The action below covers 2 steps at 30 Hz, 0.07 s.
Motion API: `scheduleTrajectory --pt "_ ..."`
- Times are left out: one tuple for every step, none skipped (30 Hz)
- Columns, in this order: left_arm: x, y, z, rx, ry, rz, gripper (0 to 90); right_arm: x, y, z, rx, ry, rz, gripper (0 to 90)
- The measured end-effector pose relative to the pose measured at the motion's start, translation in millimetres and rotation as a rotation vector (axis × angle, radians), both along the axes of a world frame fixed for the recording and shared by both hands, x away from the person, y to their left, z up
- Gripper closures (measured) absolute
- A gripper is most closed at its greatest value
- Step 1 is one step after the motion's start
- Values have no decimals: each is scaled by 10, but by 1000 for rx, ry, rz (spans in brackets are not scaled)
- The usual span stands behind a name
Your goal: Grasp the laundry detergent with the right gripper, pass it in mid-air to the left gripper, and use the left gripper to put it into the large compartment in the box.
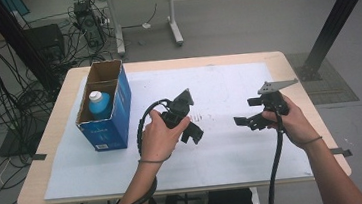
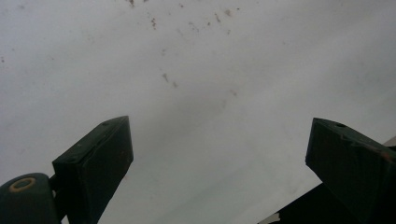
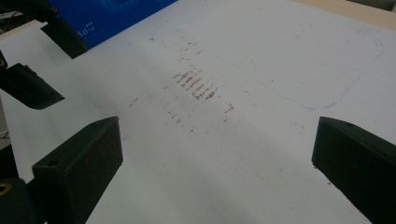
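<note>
A blue bottle (image 1: pixel 100 104) with a white cap is standing upright inside an open blue cardboard box (image 1: pixel 119 119) at the left of the white mat (image 1: pixel 234 149), well apart from both tools. It is looking like light, smooth plastic, probably slippery on the shoulders, so the narrow neck just under the cap is seeming the safest place to grip. The left gripper (image 1: pixel 191 125) is hovering near the box with jaws spread wide over bare mat; the right gripper (image 1: pixel 250 111) is hanging farther right, jaws equally wide, holding nothing.
</note>
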State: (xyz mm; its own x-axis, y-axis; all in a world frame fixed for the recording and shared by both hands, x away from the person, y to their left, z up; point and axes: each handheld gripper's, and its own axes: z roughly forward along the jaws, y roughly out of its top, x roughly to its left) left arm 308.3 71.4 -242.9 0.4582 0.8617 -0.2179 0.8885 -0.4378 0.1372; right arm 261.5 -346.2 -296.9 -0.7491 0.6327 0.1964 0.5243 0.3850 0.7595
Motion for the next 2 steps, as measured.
scheduleTrajectory --pt "0 0 0 0 0 0 79 -3 0 3 -1 -1 0 21" --pt "-8 -2 0 -1 -3 1 79 -9 -2 3 -1 -3 -2 20"
